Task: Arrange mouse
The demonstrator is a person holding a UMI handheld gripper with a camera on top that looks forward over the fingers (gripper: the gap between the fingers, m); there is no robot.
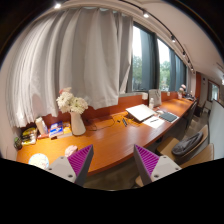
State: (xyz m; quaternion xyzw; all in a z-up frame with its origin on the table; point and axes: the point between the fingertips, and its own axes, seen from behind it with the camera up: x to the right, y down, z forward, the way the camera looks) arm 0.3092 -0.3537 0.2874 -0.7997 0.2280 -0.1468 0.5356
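Observation:
My gripper (113, 152) is open and empty, held up in front of a long orange-brown desk (110, 135). The purple pads (80, 160) stand wide apart with only the desk's front edge between them. A small white rounded object (40, 160) lies on the desk left of the left finger; I cannot tell whether it is the mouse. An open laptop (167, 116) and white papers (143, 112) lie further along the desk, beyond the right finger.
A white vase with pale flowers (77, 122) stands at the back of the desk by the curtains (70, 60). Small boxes (55, 130) sit at the far left. A monitor (155, 98) stands by the window. A dark office chair (190, 146) is at the right.

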